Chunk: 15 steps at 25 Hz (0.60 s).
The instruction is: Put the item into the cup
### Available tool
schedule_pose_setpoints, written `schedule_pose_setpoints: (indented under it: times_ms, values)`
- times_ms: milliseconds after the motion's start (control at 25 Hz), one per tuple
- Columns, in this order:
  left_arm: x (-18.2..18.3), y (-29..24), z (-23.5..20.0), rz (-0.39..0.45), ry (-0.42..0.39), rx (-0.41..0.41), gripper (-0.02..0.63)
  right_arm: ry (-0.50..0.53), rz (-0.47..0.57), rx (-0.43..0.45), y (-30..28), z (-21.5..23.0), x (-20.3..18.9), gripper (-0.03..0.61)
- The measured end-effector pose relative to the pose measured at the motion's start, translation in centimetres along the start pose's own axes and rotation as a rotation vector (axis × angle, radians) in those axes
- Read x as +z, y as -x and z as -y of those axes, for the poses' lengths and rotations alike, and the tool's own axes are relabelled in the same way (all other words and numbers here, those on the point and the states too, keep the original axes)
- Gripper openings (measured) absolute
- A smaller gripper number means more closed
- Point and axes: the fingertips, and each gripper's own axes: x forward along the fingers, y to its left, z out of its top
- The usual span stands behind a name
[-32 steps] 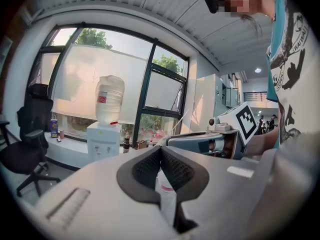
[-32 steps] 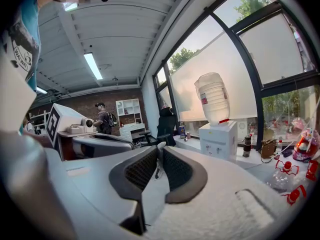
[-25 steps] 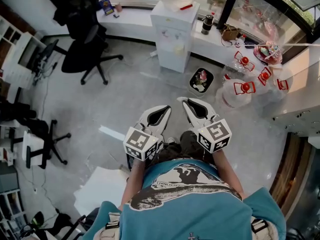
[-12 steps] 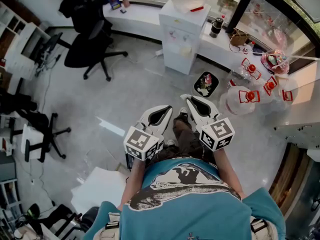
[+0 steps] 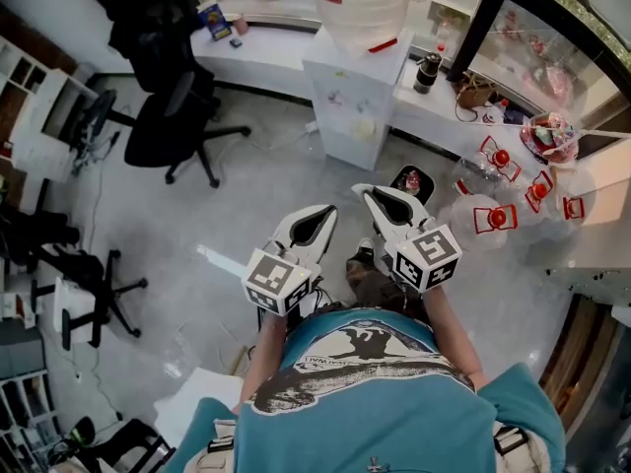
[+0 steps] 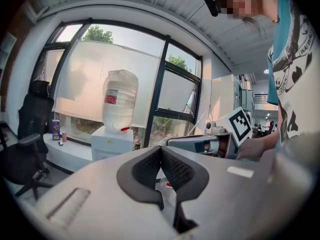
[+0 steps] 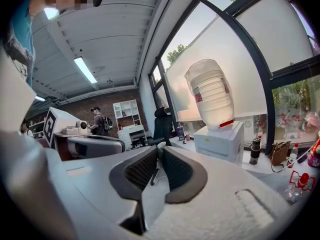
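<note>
While both pointed toward the white box-shaped water dispenser [image 5: 353, 106], the left gripper [image 5: 317, 217] and right gripper [image 5: 370, 195] had their jaws together, clamping nothing. Neither item nor cup could be picked out near that dispenser, so the task looked unstarted: finding, grasping and placing all lay ahead.

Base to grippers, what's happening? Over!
Left gripper shut, empty. Right gripper shut, empty. Cup, item: not spotted. Water dispenser ahead, over.
</note>
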Motion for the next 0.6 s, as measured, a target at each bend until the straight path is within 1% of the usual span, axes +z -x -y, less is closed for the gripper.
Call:
schedule_pose_setpoints:
  times_ms: [320, 600]
  values:
    - [1.2, -6.5, -3.5, -0.037, 0.011, -0.005, -0.002, -0.040, -0.021, -0.008, -2.8, 6.3, 1.0, 0.040]
    - [1.8, -10.3, -4.9, -0.066, 0.003, -0.009, -0.002, -0.068, -0.028, 0.007, -4.6, 9.6, 1.1, 0.040]
